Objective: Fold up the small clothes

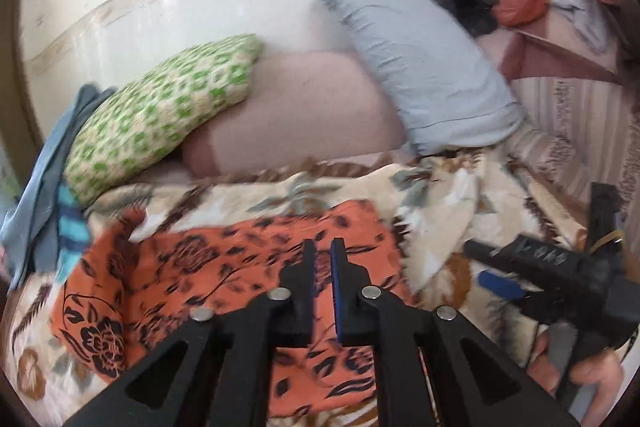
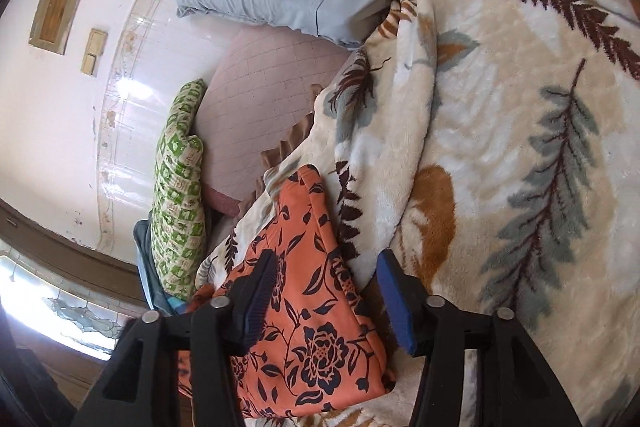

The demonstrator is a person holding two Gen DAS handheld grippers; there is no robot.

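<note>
The orange garment (image 1: 224,267) with a dark flower print lies on the blanket (image 1: 432,203), in the near middle of the bed, and it seems to be already folded at least one time: in the right wrist view its right edge (image 2: 320,227) is straight and doubled, and the piece narrows toward the far end like a long wedge. I judge that the task is somewhere in the middle, because the shape is compact but not yet a small neat packet, and the near left corner in the left wrist view looks loose and a little crumpled; one more fold and some smoothing are probably left. The left gripper (image 1: 322,247) hangs just above the garment with its jaws almost together, only a thin gap between them, and I see no cloth pinched in this gap. The right gripper (image 2: 328,263) stands wide, with one finger over the garment and the other over the blanket just beside its edge, and it holds nothing. The garment is a thin, soft woven cloth that bends easily and makes flat creases. The blanket is thick and fluffy, cream with brown and grey-green leaves, and it is wrinkled in a long ridge to the right of the garment. Far behind are a green patterned pillow (image 1: 160,107) at the left, a pink cushion (image 1: 304,107) in the middle and a grey-blue pillow (image 1: 420,67) at the right, all soft and full
</note>
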